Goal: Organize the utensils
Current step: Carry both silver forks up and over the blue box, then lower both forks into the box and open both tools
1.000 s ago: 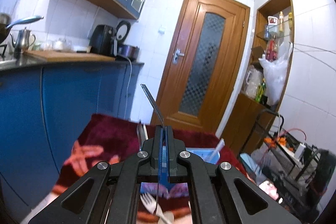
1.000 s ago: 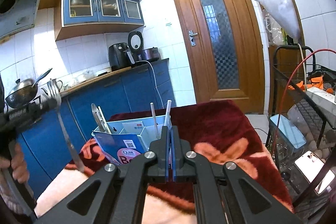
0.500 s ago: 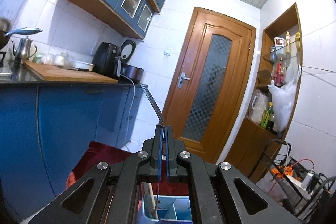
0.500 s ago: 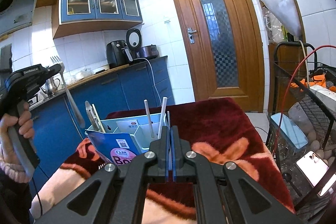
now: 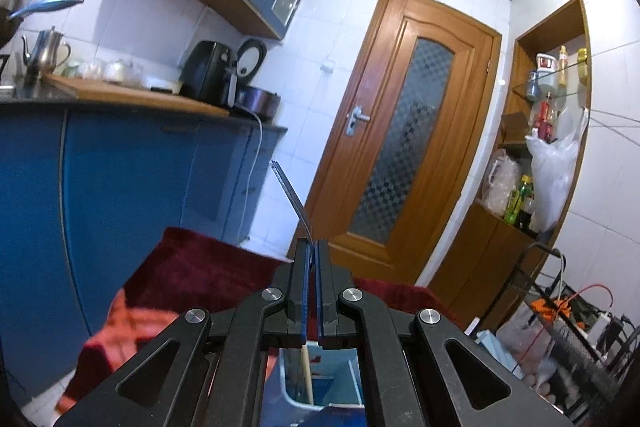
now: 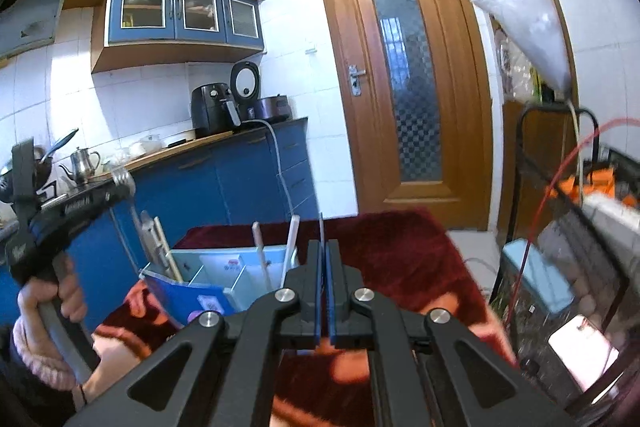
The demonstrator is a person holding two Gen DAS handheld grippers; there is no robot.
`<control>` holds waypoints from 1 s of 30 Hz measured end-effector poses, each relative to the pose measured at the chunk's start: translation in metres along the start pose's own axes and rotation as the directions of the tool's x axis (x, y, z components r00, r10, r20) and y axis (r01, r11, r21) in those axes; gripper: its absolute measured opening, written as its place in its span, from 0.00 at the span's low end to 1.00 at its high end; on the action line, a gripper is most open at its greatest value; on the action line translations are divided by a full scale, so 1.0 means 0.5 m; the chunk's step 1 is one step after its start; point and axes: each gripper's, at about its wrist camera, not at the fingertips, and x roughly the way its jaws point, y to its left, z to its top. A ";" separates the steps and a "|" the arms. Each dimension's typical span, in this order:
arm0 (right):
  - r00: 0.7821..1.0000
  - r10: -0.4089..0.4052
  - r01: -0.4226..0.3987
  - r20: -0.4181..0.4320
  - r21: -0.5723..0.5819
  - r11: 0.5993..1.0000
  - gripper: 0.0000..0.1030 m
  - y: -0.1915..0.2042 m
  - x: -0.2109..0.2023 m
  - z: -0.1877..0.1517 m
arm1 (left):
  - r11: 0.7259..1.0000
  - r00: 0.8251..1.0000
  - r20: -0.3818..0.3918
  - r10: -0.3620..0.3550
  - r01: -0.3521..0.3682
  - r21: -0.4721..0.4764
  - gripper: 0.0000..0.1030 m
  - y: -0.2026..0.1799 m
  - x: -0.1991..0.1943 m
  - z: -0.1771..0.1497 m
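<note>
You're standing in a home kitchen. Blue cabinets (image 6: 184,11), tiled walls, kettle (image 6: 82,163) and air fryer (image 6: 212,109) on the counter. Wooden door (image 6: 404,75) behind

We see bright, cool light with glare on the white wall tiles (image 6: 48,95); fisheye bending curves the edges, and motion blur smears the right view's lower corners.

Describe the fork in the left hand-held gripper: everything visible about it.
The fork is plain silvery metal, clamped by its thin handle in the shut left hand-held gripper. In the right wrist view its tines point up above the gripper, and the handle slants down toward the left end of the blue divided organizer box. Whether the tip touches the box is unclear.
</note>
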 end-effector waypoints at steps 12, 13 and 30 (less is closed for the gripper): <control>0.985 -0.100 0.106 0.138 -0.038 0.994 0.03 0.019 0.058 0.080 | 1.000 0.999 -0.045 -0.003 0.004 0.022 0.02 0.005 0.021 -0.043; 0.983 -0.106 0.113 0.150 -0.034 0.993 0.03 0.021 0.065 0.084 | 1.000 0.999 -0.049 -0.005 0.006 0.022 0.02 0.006 0.023 -0.046; 0.998 -0.011 0.015 0.061 -0.072 0.997 0.04 0.054 0.146 0.027 | 0.999 0.996 -0.088 -0.020 0.024 0.037 0.02 0.004 0.038 -0.071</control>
